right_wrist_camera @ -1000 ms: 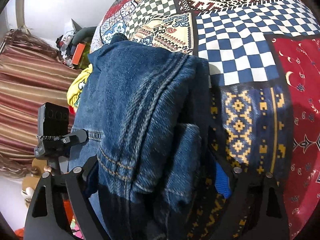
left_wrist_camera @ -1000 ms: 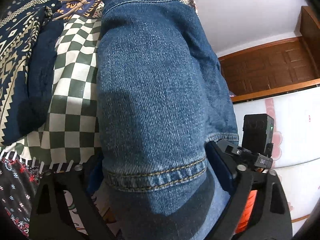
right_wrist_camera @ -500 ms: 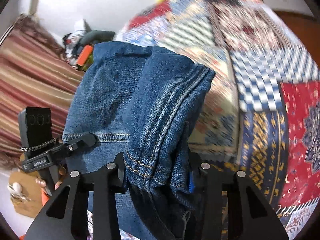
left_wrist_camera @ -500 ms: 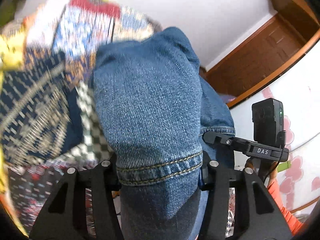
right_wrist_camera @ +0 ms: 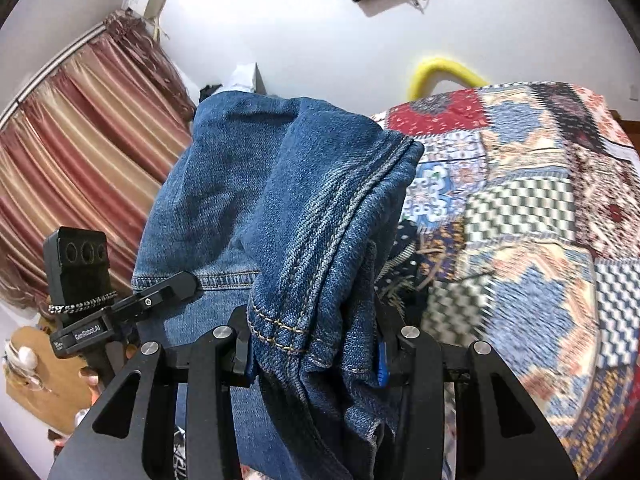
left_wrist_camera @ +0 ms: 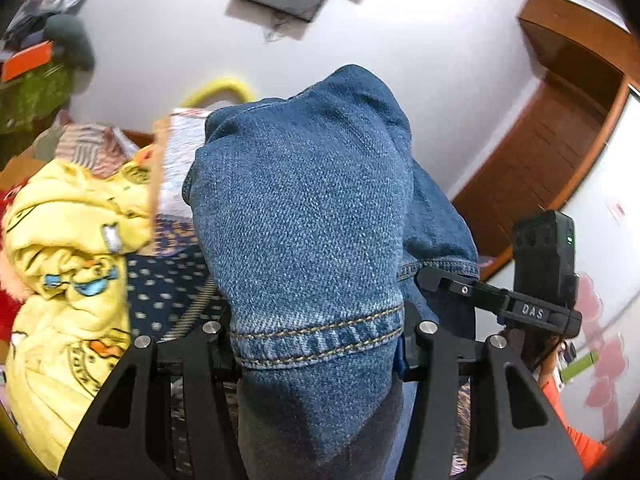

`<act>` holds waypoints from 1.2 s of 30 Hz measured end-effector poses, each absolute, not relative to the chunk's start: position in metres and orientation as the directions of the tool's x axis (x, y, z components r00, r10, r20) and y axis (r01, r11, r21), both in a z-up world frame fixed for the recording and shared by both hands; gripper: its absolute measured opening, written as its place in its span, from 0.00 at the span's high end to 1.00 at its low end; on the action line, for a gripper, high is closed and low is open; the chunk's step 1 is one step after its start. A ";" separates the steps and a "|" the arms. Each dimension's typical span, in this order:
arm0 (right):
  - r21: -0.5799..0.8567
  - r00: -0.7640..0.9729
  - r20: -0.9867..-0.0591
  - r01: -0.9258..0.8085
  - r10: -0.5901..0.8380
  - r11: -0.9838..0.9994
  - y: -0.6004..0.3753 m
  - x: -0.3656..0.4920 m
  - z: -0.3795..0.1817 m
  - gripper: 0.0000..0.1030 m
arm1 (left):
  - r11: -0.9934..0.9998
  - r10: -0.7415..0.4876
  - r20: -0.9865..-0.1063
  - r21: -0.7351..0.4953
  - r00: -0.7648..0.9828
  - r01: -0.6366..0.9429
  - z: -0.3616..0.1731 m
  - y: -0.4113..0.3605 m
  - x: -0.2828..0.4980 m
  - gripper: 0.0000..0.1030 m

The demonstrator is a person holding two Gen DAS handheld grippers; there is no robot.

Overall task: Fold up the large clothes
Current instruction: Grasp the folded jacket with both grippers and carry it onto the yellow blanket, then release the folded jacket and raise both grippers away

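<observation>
Blue denim jeans fill the middle of the left wrist view, lifted above the bed. My left gripper is shut on a stitched hem of the jeans. In the right wrist view the jeans hang bunched, and my right gripper is shut on another hem with a thick seam. Each gripper shows in the other's view: the right one and the left one, both beside the denim. The fingertips are hidden by cloth.
A patchwork bedspread lies below on the right. A yellow printed garment is heaped at the left. Striped curtains, a wooden door, a white wall and a yellow hoop stand behind.
Both grippers have closed on the jeans hems and risen, tilting up from the bedspread toward the wall; the jeans came up with them.
</observation>
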State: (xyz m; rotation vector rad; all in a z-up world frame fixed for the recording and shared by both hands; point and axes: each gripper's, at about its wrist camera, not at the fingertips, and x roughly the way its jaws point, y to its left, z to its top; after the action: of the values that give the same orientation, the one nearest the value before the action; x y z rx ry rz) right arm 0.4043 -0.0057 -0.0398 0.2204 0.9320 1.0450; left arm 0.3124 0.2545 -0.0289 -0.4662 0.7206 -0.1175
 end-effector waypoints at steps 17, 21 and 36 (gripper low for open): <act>0.324 0.173 -0.846 -0.584 0.504 0.745 0.098 0.463 -0.207 0.33 | 0.824 -0.239 -0.843 -0.439 0.482 -0.359 -0.257 0.349 0.393 0.21; 0.259 0.192 -0.860 -0.635 0.473 0.728 0.081 0.448 -0.200 0.27 | 0.888 -0.116 -0.871 -0.306 0.477 -0.343 -0.233 0.321 0.365 0.17; 0.201 0.260 -0.853 -0.638 0.454 0.743 0.003 0.355 -0.171 0.19 | 0.921 0.061 -0.862 -0.146 0.502 -0.362 -0.191 0.256 0.245 0.08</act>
State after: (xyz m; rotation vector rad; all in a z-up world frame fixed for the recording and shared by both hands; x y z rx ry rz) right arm 0.3551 0.0031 -0.1710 -0.1982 1.0781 0.7457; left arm 0.2454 0.2565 -0.1912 -0.3283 1.0167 0.2609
